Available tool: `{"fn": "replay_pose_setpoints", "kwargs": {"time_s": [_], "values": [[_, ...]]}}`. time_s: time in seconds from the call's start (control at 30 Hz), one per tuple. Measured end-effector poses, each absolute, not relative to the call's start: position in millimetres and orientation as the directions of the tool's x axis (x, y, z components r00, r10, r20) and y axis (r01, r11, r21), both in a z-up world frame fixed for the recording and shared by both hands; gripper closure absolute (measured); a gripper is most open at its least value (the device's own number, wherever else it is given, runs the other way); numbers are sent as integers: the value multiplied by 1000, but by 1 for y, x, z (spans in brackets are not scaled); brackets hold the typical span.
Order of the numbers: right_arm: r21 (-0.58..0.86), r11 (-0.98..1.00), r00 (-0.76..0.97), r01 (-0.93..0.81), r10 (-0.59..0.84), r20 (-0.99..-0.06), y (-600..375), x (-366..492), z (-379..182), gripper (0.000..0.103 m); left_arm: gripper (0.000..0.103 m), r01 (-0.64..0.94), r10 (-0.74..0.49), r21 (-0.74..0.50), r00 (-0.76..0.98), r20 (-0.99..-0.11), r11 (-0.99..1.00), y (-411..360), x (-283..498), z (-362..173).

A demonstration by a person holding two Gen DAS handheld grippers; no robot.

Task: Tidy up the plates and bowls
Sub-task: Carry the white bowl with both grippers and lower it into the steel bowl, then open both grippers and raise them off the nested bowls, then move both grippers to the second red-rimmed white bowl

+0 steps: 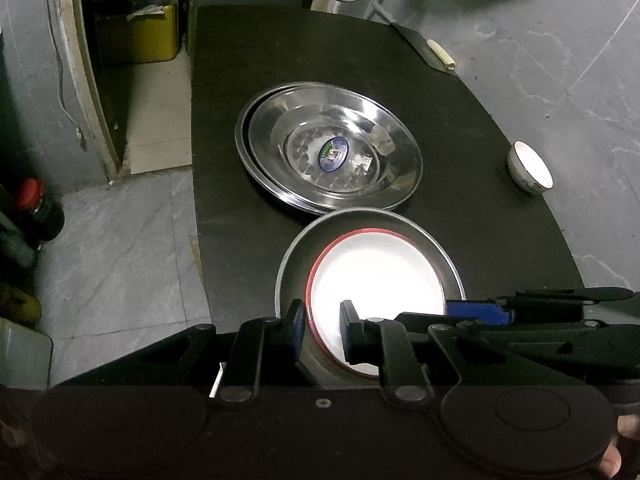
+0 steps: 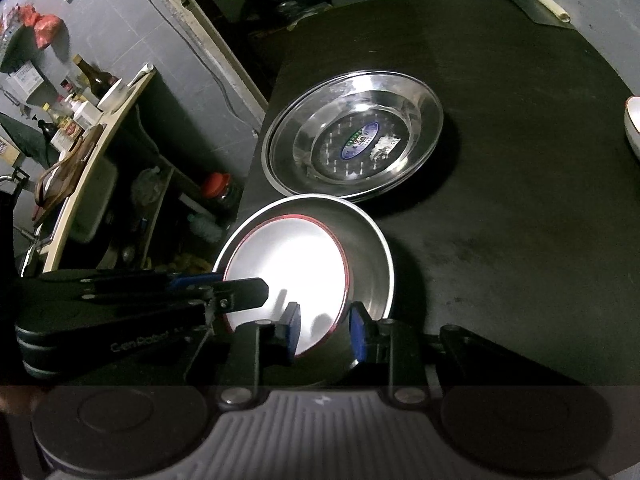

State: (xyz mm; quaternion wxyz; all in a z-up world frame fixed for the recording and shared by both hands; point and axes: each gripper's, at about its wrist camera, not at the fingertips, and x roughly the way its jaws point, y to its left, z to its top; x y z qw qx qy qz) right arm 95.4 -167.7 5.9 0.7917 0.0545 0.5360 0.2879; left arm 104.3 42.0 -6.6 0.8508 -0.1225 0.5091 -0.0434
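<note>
Nearest in the left wrist view, the left gripper [image 1: 320,330] straddles the near left rim of a white plate with a red rim [image 1: 376,280]; one blue-padded finger sits outside the rim and the other over the plate's white face, the jaws part-open with a gap wider than the rim, and whether the pads actually press it cannot be told. The right gripper [image 2: 325,330] is set the same way on the plate's near right edge [image 2: 288,268], one finger over the white face, the other outside the red rim and inside the dish beneath, jaws part-open; contact is unclear here too. Each gripper shows in the other's view, coming in from the side just above the plate.

The white plate lies inside a shallow steel dish [image 1: 424,236], pushed toward its left side, so a bare crescent of metal shows on the right [image 2: 372,248]. This dish stands near the front edge of a dark table [image 1: 480,140].

Just beyond it, touching or nearly touching its far rim, sits a stack of wide steel plates [image 1: 332,144], the top one with an oval blue label [image 2: 360,140] in its centre.

Well off to the right, near the table's edge, stands a small white bowl [image 1: 530,166], upright.

At the far right corner lies a cleaver [image 1: 432,52] with a pale handle
</note>
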Motion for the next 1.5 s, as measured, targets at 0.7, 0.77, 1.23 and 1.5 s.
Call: {"fn": "replay_pose_setpoints", "kwargs": {"time_s": [0.7,0.77,1.23,1.5], "values": [[410,831,378,-376,541,-751,-195,97,21,59,33,-75,-148,-233,577,-803,970,45,101,20],[401,844,407,-356,527,-746,-203,99,21,53,23,-84,-125,-215,590,-798,973,41,104,23],[406,906,534,-116,402,-744,-288,124,-4,1,1,-93,-82,-157,540,-838,983,-8,152,11],[411,911,662,40,284,-693,-339,142,-20,0,1,15,-113,-122,511,-852,992,-63,209,5]]}}
